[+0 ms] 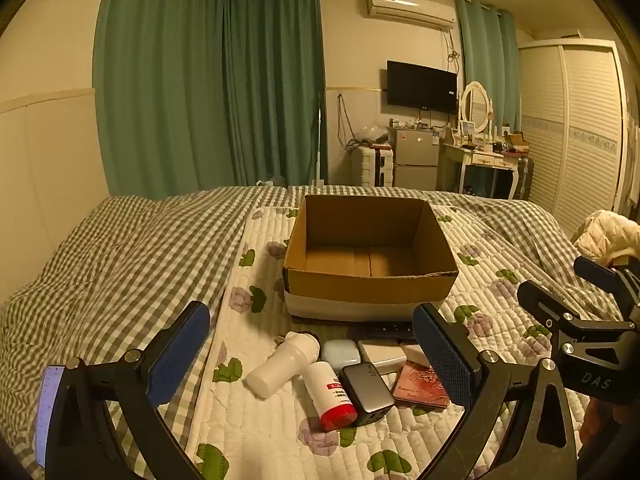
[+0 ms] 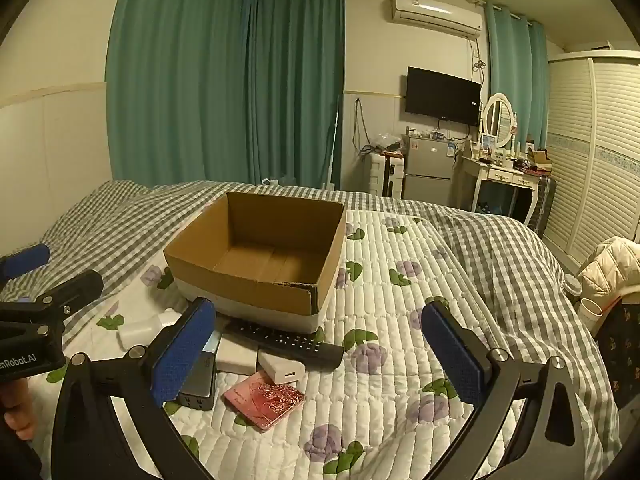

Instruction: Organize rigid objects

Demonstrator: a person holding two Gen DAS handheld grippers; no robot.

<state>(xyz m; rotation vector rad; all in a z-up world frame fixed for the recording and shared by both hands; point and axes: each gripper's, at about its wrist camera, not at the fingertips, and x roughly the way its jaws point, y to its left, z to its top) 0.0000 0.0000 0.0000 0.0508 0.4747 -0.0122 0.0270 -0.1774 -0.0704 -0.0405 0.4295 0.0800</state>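
Observation:
An empty cardboard box (image 1: 370, 280) (image 2: 256, 276) stands on the quilted bed mat. In front of it lie a white bottle (image 1: 282, 364), a red-capped tube (image 1: 334, 396), a grey power adapter (image 1: 368, 392) (image 2: 198, 384), a pale blue case (image 1: 341, 354), a white block (image 1: 382, 354), a small white charger (image 2: 282, 370), a pink card box (image 1: 420, 386) (image 2: 266, 398) and a black remote (image 2: 288, 344). My left gripper (image 1: 312, 356) is open above these items. My right gripper (image 2: 320, 348) is open, just right of them.
The quilted floral mat (image 2: 400, 360) lies on a checked bedspread (image 1: 120, 260). A cream jacket (image 2: 612, 268) sits at the bed's right edge. Beyond the bed are a fridge (image 1: 416, 156), a dressing table (image 1: 484, 160) and a wardrobe (image 1: 576, 128).

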